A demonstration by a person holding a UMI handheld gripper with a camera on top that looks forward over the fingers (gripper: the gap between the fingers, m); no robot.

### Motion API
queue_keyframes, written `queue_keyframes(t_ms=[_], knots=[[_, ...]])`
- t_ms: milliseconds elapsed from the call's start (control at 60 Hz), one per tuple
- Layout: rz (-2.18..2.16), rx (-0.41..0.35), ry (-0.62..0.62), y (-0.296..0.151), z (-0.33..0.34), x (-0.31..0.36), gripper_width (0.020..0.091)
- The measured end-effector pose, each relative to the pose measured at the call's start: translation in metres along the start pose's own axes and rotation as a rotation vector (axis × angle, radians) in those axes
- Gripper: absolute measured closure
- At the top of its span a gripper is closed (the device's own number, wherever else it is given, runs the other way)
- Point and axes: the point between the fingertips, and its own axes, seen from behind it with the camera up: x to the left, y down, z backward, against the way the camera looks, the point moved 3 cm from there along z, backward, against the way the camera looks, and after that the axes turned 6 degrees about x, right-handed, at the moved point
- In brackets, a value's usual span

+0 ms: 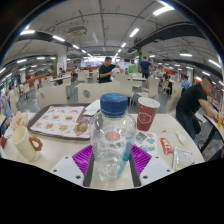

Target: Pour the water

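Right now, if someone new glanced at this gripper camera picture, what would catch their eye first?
First, the clear water bottle with its blue cap, standing between the gripper fingers, whose pink pads flank it; whether they press on it cannot be told. Just beyond it to the right stands a red paper cup, and to the left lies a tray of small food pieces on the white table.

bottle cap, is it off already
No, the blue cap sits on top of the water bottle, which stands between the hand-held gripper's fingers.
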Motion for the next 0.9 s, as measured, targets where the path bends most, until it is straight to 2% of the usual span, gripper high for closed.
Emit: queue_keyframes(t_ms=[217, 450, 667, 783, 900], knots=[[-0.011, -0.015, 0.006, -0.001, 0.001, -0.001, 0.0670], [0.065, -0.021, 0.101, -0.015, 0.007, -0.001, 0.0672], [0.412, -0.080, 0.309, -0.075, 0.040, 0.029, 0.0673], [0.733, -0.086, 0.467, -0.102, 0.059, 0.061, 0.0673], [1.086, -0.081, 0.591, -0.111, 0.067, 0.102, 0.0672]])
